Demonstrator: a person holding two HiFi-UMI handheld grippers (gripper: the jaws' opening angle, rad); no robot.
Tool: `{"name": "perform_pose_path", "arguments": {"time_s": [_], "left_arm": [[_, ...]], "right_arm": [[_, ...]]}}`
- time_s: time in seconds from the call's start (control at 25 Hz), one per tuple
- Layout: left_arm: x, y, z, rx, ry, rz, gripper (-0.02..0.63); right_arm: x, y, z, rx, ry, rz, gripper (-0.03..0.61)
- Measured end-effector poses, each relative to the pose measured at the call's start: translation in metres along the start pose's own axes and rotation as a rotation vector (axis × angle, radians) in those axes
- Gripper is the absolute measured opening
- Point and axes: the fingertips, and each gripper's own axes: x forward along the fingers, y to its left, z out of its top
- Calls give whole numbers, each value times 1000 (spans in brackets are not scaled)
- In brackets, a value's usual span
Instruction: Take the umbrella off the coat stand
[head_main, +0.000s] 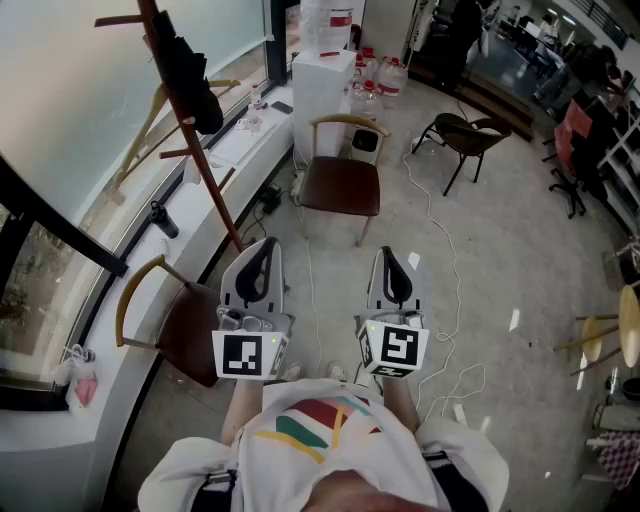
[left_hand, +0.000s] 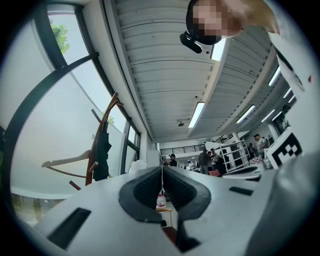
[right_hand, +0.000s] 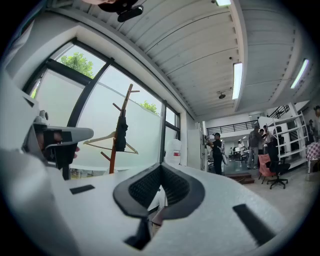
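Observation:
A folded black umbrella (head_main: 192, 82) hangs high on the wooden coat stand (head_main: 205, 170) by the window at the upper left. Both grippers are held low in front of the person, well short of the stand. My left gripper (head_main: 263, 248) has its jaws together with nothing between them. My right gripper (head_main: 391, 256) is shut and empty too. In the left gripper view the umbrella (left_hand: 102, 154) hangs on the stand (left_hand: 93, 165) left of the shut tips (left_hand: 161, 168). The right gripper view shows the umbrella (right_hand: 120, 134) on the stand (right_hand: 113, 155), far beyond the tips (right_hand: 161, 165).
A wooden hanger (head_main: 148, 122) hangs on the stand. One brown-seated chair (head_main: 341, 183) stands ahead and another (head_main: 175, 322) is by the left gripper. A white cabinet (head_main: 322, 82), water bottles (head_main: 377, 75), a black chair (head_main: 466, 136) and floor cables (head_main: 440, 235) lie beyond. People (right_hand: 216, 150) stand far off.

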Motion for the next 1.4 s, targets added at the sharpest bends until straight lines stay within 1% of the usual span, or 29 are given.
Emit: {"name": "perform_pose_path", "arguments": {"time_s": [0.36, 0.52, 0.64, 0.76, 0.92, 1.04, 1.2, 1.4], "left_arm": [[10, -8, -7, -17, 9, 0, 9], [19, -17, -11, -33, 16, 3, 9], [25, -25, -16, -44, 21, 20, 9], [34, -45, -21, -61, 19, 33, 9], [39, -76, -29, -61, 15, 46, 9], [42, -95, -38, -67, 33, 48, 9], [50, -103, -36, -55, 39, 66, 9], [79, -102, -40, -17, 34, 79, 9]], "right_arm": [[5, -17, -7, 1, 9, -8, 0], [5, -28, -8, 13, 10, 3, 0], [5, -40, -11, 36, 2, 24, 0], [0, -64, -15, 57, 6, 44, 0], [-8, -86, -28, 46, 26, 103, 0], [-9, -99, -40, 52, 53, 137, 0], [-10, -107, -41, 73, 54, 185, 0], [6, -126, -45, 75, 49, 187, 0]]}}
